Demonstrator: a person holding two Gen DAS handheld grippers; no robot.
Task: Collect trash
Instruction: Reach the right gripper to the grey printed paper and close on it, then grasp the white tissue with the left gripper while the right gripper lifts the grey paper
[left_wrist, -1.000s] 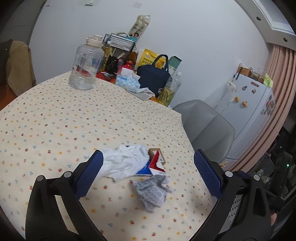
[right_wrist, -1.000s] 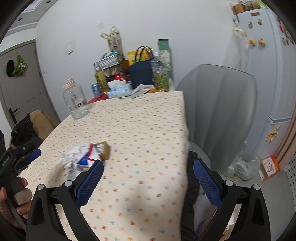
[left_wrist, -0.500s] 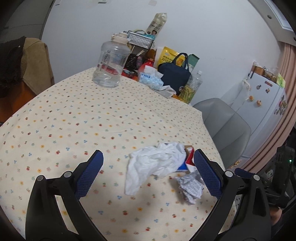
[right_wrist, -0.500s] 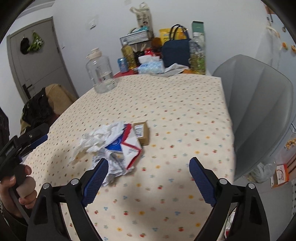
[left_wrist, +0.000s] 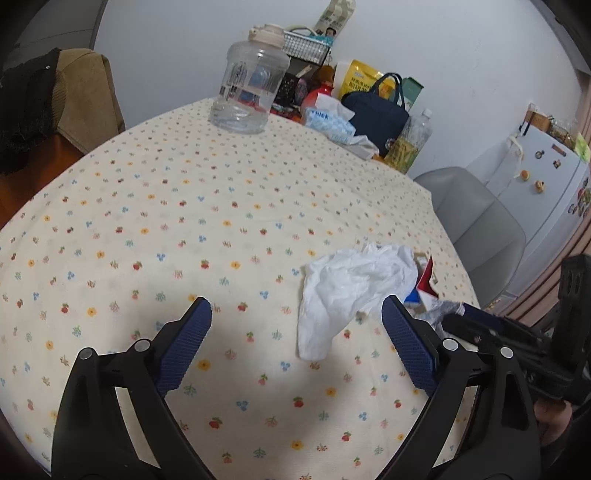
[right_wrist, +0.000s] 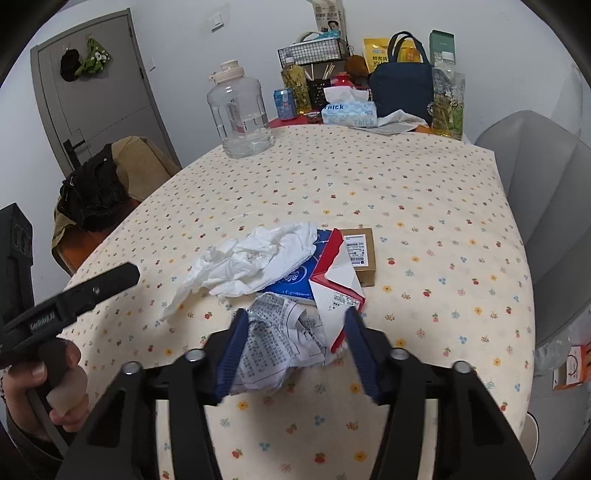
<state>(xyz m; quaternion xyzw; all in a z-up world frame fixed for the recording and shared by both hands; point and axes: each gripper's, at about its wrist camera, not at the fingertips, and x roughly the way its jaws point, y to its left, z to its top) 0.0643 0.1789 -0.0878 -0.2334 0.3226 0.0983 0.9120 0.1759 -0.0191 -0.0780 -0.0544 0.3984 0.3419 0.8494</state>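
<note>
both grippers have come in toward the trash pile since the earlier frames, and the pile now sits larger and closer in each view. my right gripper (right_wrist: 293, 345) has just been closing; its jaws now straddle the crumpled printed paper (right_wrist: 275, 345). left pad looks against the wad, right pad seems to stand just clear, so i judge it not yet a firm pinch. left gripper (left_wrist: 297, 345) is spread wide, nothing between the pads; the white tissue (left_wrist: 349, 291) lies ahead and to its right, its tail drooping toward me, long axis running roughly away from the tongs. red-and-blue carton (right_wrist: 325, 275) and small brown box (right_wrist: 360, 254) lie just beyond the paper on the flowered tablecloth (right_wrist: 424, 206). right hand is nearer the paper; left is nearer the tissue and needs to shift right.
</note>
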